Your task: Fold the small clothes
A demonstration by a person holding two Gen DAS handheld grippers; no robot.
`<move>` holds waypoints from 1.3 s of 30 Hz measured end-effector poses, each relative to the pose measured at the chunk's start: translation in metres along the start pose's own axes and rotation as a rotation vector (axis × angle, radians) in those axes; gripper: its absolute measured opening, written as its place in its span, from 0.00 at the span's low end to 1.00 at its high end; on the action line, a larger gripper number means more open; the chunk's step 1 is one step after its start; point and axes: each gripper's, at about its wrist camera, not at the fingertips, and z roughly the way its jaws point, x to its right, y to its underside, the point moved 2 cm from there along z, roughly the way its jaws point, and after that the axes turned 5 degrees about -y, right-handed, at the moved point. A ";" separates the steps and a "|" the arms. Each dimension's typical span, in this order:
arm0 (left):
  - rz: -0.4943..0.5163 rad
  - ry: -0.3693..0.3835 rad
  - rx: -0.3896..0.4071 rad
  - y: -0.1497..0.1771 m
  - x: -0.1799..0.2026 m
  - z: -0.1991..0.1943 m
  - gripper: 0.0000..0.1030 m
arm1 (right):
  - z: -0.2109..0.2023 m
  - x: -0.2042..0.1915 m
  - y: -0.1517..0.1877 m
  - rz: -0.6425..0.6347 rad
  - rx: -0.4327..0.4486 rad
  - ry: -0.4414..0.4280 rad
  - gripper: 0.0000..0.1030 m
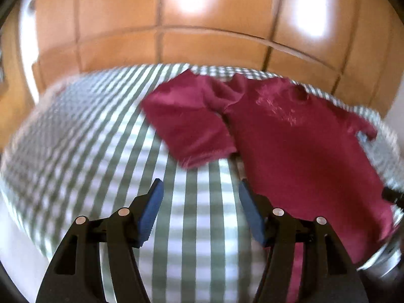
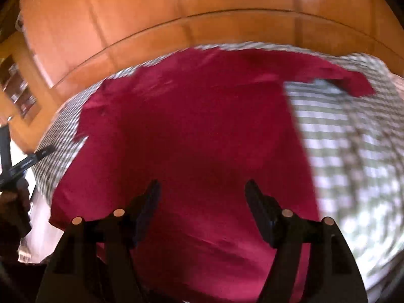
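- Blue-padded fingers of the left hand-held gripper (image 1: 200, 210) stand wide apart with nothing between them, over bare checked cloth just beside the near-left edge of the shirt.
- Jaws of the right hand-held gripper (image 2: 202, 212) are likewise spread and empty, hovering above the lower middle of the shirt; whether they touch the fabric cannot be told through the blur.
- Laid out on the green-and-white checked bedspread (image 1: 101, 131) is the dark red T-shirt (image 1: 290, 139), mostly flat, hem towards the cameras and neck towards the wooden wardrobe (image 1: 202, 25) behind.
- One sleeve (image 1: 186, 123) lies spread out to the shirt's left; the opposite sleeve (image 2: 353, 83) looks rumpled and partly turned under.
- Judged from its look, the shirt is light, soft knit: limp, quick to sag and wrinkle, not fragile, and apt to drag on the bedspread.
- Good holds would be pinches at the seams, at a sleeve cuff or shoulder and at the hem corner on the same side, so a whole side panel lifts evenly.
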 end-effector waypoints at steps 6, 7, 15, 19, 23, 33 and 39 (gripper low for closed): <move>0.150 -0.028 -0.026 -0.014 0.014 0.063 0.58 | 0.039 -0.017 0.010 -0.002 -0.046 -0.020 0.74; 0.172 -0.022 -0.034 -0.015 0.015 0.073 0.54 | 0.041 -0.016 0.011 0.007 -0.042 -0.018 0.75; 0.004 0.051 -0.029 -0.050 -0.028 0.086 0.06 | 0.046 -0.016 0.012 0.018 -0.030 -0.020 0.80; -0.334 0.177 0.065 -0.090 -0.111 0.047 0.05 | 0.048 -0.016 0.009 0.042 -0.031 -0.024 0.82; -0.556 0.194 0.175 -0.121 -0.187 0.010 0.05 | 0.050 -0.017 0.007 0.049 -0.037 -0.016 0.86; -0.723 -0.198 0.019 -0.132 -0.297 0.067 0.05 | 0.058 -0.022 0.004 0.044 -0.043 0.031 0.90; -0.798 -0.280 -0.148 -0.090 -0.313 0.109 0.33 | 0.063 -0.029 0.004 0.024 -0.056 0.075 0.95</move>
